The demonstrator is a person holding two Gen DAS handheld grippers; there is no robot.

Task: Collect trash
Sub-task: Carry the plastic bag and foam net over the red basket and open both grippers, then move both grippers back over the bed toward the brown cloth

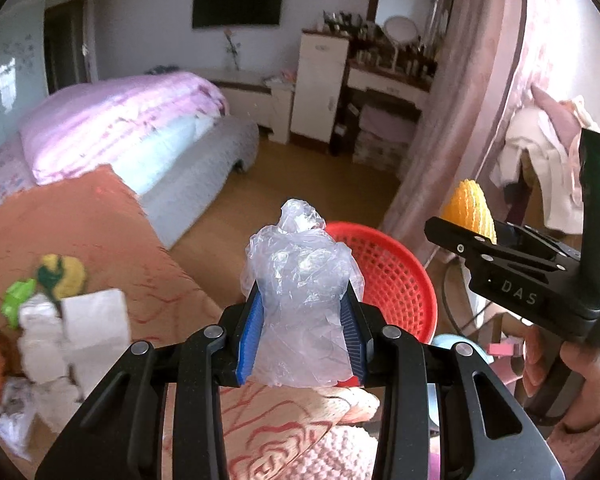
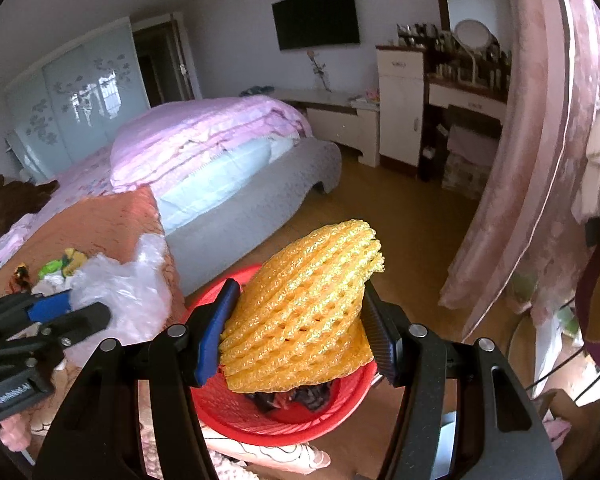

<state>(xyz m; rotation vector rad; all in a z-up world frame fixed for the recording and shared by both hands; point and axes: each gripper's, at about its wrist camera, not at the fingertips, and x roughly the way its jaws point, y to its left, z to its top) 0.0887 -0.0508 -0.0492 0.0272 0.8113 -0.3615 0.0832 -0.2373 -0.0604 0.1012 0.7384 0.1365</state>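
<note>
From the left wrist view, our left hand-held gripper (image 1: pixel 300 320) is closed narrowly on a crumpled clear plastic bag (image 1: pixel 300 280), the blue pads pressing its lower half so the loose top stands up free. We hold it this way, we judge, because thin film needs a tight pinch to avoid slipping. The red mesh basket (image 1: pixel 396 276) sits just beyond and to the right of the bag, so the load is lined up for dropping. More litter, white tissue scraps (image 1: pixel 76 332) and a green and yellow wrapper (image 1: pixel 48 280), waits on the orange bed cover (image 1: pixel 80 220) to the left. The right hand-held gripper (image 1: pixel 484 240) shows at the right, carrying something yellow.

From the right wrist view, that gripper (image 2: pixel 300 320) is set about half wide, clamped on a yellow foam fruit net (image 2: pixel 304 304), which is springy and bulky and so keeps the jaws apart. The net hangs directly over the basket (image 2: pixel 220 404), where dark scraps already lie. The left gripper (image 2: pixel 60 312) with its bag (image 2: pixel 116 284) is at the left, near the basket's edge.
</note>
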